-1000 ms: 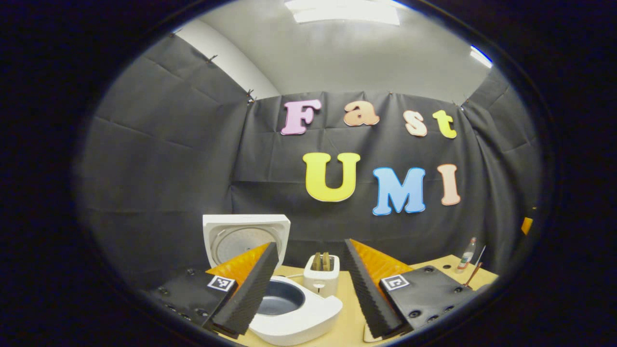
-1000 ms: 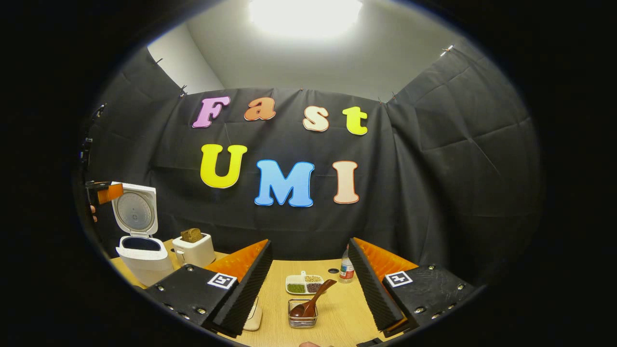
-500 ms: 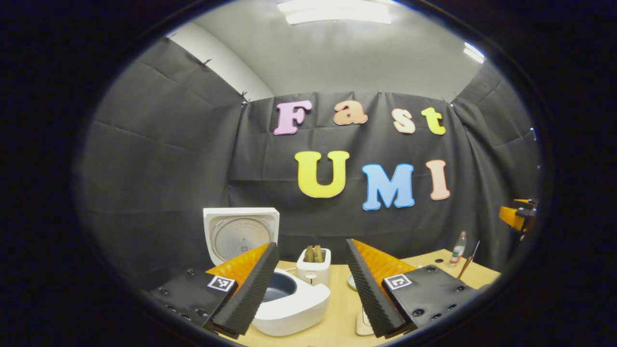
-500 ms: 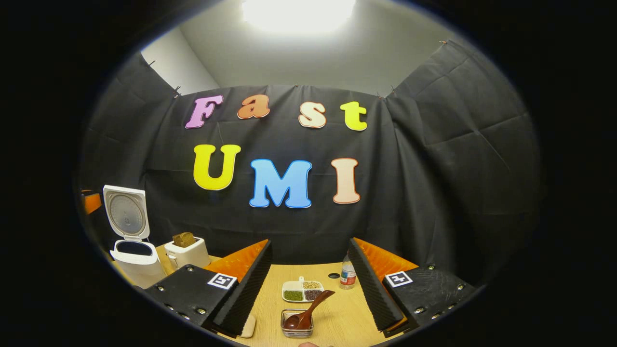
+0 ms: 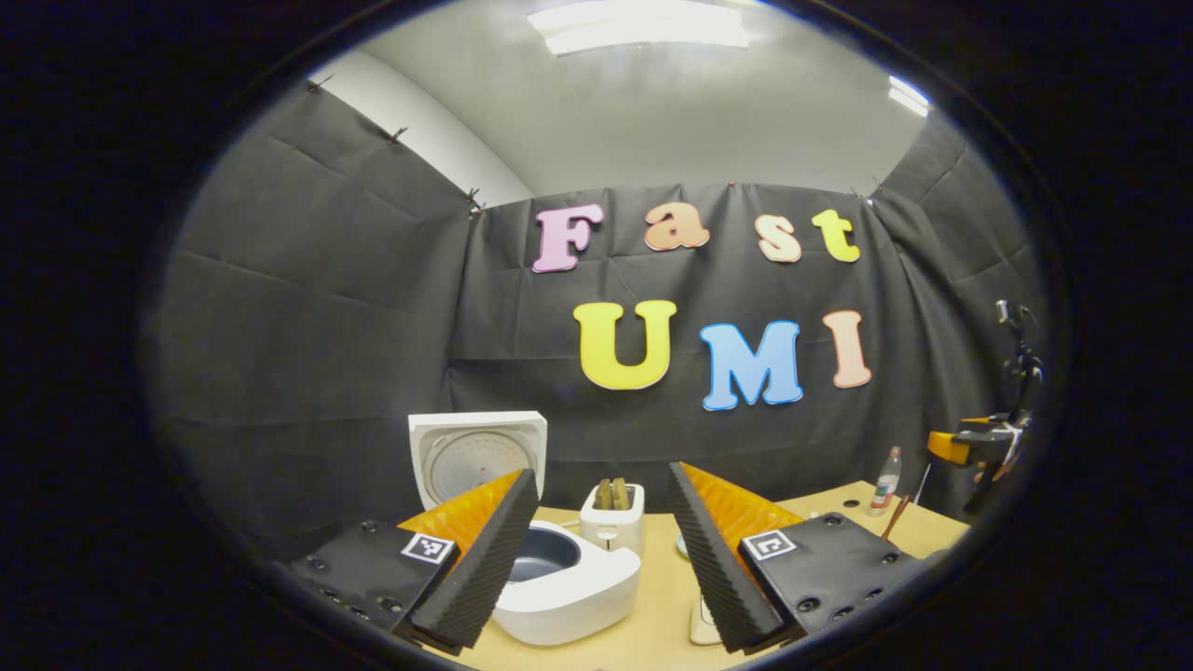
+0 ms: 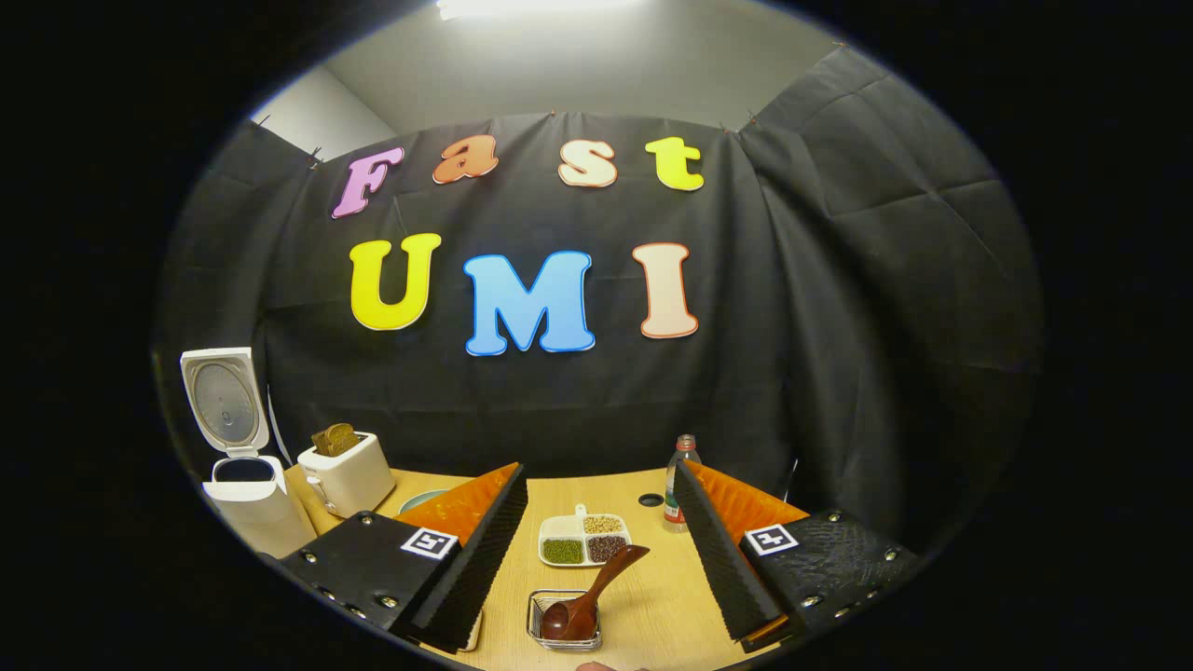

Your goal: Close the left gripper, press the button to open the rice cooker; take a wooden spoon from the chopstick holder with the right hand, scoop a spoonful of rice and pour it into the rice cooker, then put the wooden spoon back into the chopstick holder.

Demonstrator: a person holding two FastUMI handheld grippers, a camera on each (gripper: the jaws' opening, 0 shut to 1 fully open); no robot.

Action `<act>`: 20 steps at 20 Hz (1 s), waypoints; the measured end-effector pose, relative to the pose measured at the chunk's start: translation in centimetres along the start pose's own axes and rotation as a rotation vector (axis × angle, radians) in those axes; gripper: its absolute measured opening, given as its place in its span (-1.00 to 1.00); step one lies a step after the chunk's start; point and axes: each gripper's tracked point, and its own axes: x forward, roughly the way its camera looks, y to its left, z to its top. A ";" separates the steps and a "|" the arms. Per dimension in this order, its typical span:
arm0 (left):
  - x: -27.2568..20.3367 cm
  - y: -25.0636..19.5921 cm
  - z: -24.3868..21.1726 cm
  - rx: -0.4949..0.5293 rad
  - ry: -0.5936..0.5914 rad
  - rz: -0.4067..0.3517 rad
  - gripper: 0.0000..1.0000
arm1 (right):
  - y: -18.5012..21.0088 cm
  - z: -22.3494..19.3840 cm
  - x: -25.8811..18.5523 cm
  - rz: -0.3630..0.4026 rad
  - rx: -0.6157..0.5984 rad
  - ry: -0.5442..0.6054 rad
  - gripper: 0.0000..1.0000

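Now we had the cooker [image 5: 569,582] standing open at the left end of the tabletop [image 6: 652,606], its lid [image 5: 477,457] upright against the booth wall, so we judged the step in hand to be fetching the spoon [image 6: 587,601]. The right gripper [image 6: 596,559] hung over the near edge with its fingers spread wide and nothing between them, and the spoon lay straight ahead in that gap, bowl down in the wire holder [image 6: 564,620] and handle slanting up and to the right toward the tray [image 6: 585,548] of grains. To do this well, we thought the fingers should come down either side of the handle above the holder's rim and grip it across its narrow width, then lift along the handle's slant so that the bowl would not catch the wire. The left gripper [image 5: 596,559] was likewise wide open and empty, hovering just short of the cooker with the toaster [image 5: 612,517] showing between its fingers. For room, we saw bare tabletop to the right of the holder, and a bottle [image 6: 678,485] near the far edge behind the tray. The toaster stood just beside the cooker, so we judged that a loaded spoon would best travel leftward over the middle of the tabletop, in front of the toaster.
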 end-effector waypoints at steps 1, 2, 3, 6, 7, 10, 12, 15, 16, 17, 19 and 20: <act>-0.2 0.0 0.0 0.002 0.003 0.006 0.90 | -0.1 -0.8 0.6 0.001 0.007 0.025 0.92; -0.3 0.0 0.0 0.002 0.009 0.011 0.92 | -0.2 -1.7 1.2 0.006 0.015 0.049 0.93; -0.6 0.0 -0.1 0.002 0.015 0.016 0.92 | -0.3 -2.4 1.7 0.009 0.020 0.071 0.92; -1.1 0.4 0.1 0.014 0.023 0.039 0.93 | -0.9 -5.0 3.4 0.007 0.018 0.130 0.93; -1.3 0.4 0.0 0.018 0.024 0.046 0.92 | -1.1 -5.8 3.9 0.007 0.017 0.149 0.93; -1.9 0.7 0.3 0.031 0.032 0.066 0.90 | -1.9 -8.3 5.2 -0.003 0.025 0.208 0.93; -2.5 0.9 0.4 0.035 0.040 0.081 0.90 | -2.3 -9.8 5.8 -0.004 0.050 0.250 0.93; -3.0 1.2 0.0 0.042 0.050 0.103 0.93 | -2.5 -12.1 6.2 0.004 0.071 0.317 0.93; -3.1 1.1 -0.1 0.046 0.053 0.107 0.94 | -2.6 -13.0 6.3 0.007 0.068 0.339 0.92; -3.3 1.1 -0.2 0.052 0.060 0.112 0.90 | -2.7 -13.7 6.3 0.012 0.070 0.355 0.92; -3.6 1.1 -0.6 0.066 0.077 0.119 0.90 | -2.4 -14.9 6.7 0.027 0.088 0.387 0.87; -3.7 1.1 -0.7 0.071 0.083 0.121 0.90 | -2.3 -15.4 6.8 0.028 0.101 0.401 0.88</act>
